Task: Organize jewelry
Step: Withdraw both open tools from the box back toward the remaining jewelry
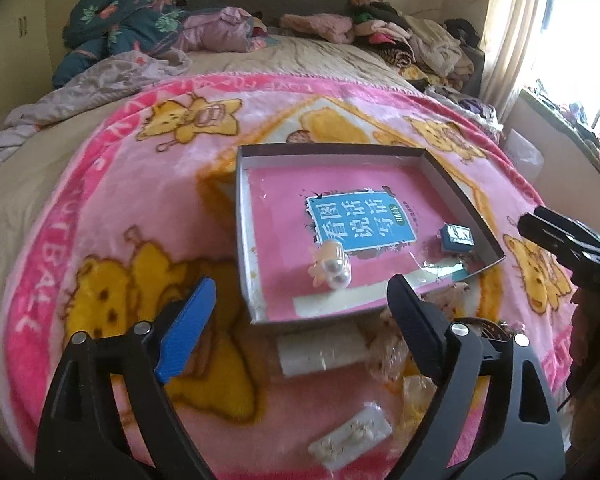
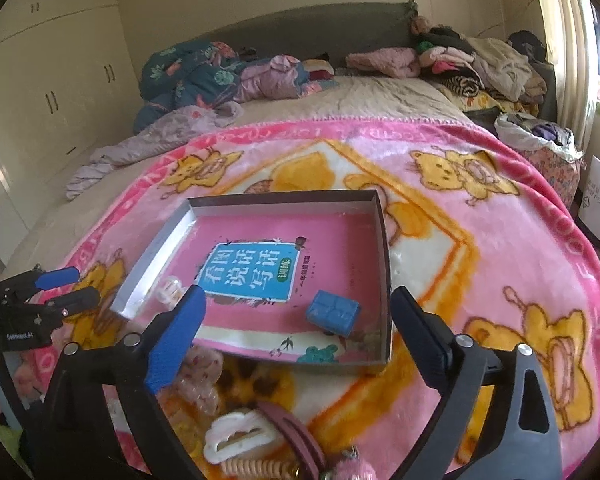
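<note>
A shallow grey cardboard tray (image 1: 240,240) with a pink printed lining lies on the pink bear blanket (image 1: 100,200). Inside it are a pearl hair ornament (image 1: 334,266) near the front left and a small blue box (image 1: 456,238) at the right. My left gripper (image 1: 302,284) hovers open just before the tray's near edge, nothing between its fingers. In the right wrist view the tray (image 2: 384,248), the blue box (image 2: 332,312) and the pearl ornament (image 2: 170,290) show again. My right gripper (image 2: 298,294) is open and empty above the tray's front. The left gripper (image 2: 70,287) shows at the left.
Loose pieces lie on the blanket in front of the tray: a cardboard roll (image 1: 320,354), a white earring card (image 1: 350,438), a white hair claw (image 2: 240,438), a dusky pink clip (image 2: 296,436) and a spiral hair tie (image 2: 256,470). Piled clothes (image 2: 480,60) cover the bed's far end.
</note>
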Available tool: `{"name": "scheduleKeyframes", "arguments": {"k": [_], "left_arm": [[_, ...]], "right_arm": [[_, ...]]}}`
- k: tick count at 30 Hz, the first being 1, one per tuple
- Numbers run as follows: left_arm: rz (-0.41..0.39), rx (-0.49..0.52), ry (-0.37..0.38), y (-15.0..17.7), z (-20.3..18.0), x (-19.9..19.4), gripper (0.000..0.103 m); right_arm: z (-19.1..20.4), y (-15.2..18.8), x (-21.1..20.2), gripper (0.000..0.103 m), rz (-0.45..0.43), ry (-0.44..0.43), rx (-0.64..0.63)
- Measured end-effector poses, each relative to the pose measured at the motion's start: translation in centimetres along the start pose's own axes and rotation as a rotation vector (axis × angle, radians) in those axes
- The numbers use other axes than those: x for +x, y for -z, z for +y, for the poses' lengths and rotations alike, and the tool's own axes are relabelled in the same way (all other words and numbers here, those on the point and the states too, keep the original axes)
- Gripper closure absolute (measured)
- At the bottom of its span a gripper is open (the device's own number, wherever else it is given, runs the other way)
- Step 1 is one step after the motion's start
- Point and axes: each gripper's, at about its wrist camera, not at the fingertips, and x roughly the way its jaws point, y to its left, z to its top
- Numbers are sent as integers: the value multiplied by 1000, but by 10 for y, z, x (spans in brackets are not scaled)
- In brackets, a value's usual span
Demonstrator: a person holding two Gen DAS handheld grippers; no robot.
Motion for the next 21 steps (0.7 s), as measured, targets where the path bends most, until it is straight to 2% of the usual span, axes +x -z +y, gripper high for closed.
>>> {"name": "scheduleKeyframes", "arguments": {"k": [2,13,21], "left_arm": [[-11,-16,-8,6,1,-10,19],[-51,-65,17,41,4,-56,16],[-27,-60,37,69,-7,-61,15]], "right_arm": [[0,6,-12,9,-6,-2,2],[-9,36,-81,7,-81,-3,4],[-4,59,-107,7,-82,0,-29]]}}
